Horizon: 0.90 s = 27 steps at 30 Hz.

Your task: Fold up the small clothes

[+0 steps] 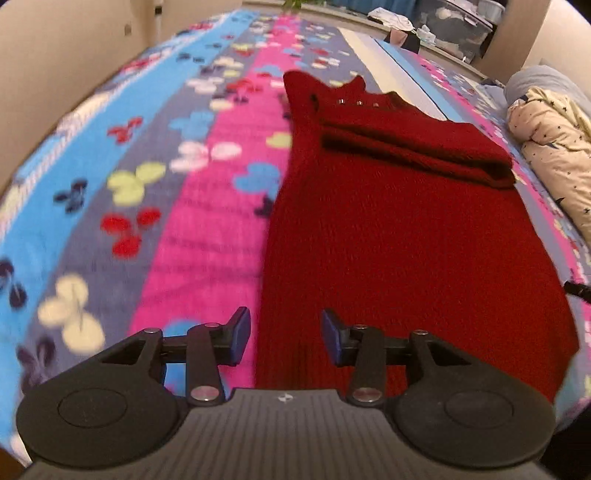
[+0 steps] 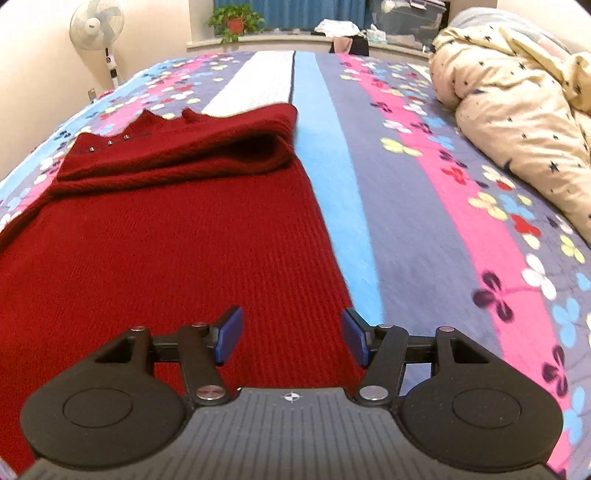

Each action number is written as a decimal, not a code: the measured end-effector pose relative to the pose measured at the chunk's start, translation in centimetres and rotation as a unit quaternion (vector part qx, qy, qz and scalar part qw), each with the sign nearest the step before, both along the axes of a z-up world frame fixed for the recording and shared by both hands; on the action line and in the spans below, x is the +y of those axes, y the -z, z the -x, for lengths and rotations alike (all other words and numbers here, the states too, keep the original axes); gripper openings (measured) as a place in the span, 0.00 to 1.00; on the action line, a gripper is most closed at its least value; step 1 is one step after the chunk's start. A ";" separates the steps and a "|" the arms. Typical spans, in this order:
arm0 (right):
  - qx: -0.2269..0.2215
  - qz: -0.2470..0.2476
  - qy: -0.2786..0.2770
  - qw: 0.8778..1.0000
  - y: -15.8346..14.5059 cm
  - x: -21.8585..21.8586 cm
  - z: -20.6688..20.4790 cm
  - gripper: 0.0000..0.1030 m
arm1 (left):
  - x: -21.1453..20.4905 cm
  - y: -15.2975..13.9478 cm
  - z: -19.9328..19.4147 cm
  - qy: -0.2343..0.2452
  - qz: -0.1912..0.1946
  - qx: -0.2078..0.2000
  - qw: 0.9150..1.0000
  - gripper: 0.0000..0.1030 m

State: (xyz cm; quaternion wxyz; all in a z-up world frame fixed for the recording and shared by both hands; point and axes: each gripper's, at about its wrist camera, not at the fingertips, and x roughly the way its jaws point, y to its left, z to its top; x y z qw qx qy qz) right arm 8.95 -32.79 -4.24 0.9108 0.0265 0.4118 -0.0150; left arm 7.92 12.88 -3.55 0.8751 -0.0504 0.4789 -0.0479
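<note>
A dark red knitted sweater lies flat on the bed, hem toward me, with its sleeves folded across the chest near the collar. It also shows in the right wrist view. My left gripper is open and empty, just above the hem's left corner. My right gripper is open and empty, above the hem's right corner, its right finger over the sweater's edge.
The bed is covered by a striped blanket with a clover print. A cream star-print duvet is bunched on the right side. A standing fan and a potted plant stand beyond the bed.
</note>
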 end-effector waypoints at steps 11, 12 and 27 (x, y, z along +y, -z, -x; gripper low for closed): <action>0.106 -0.016 0.032 0.994 3.3 -3.6 2.9 0.75 | 0.1 3.5 2.5 -0.010 0.038 0.017 0.999 0.65; 0.110 -0.018 0.033 0.993 3.5 -3.7 3.0 0.75 | -0.1 3.9 2.6 -0.008 0.037 0.017 0.999 0.65; 0.118 -0.066 0.026 0.991 4.7 -4.4 2.2 0.74 | 0.3 4.0 3.7 0.000 0.070 -0.059 0.996 0.22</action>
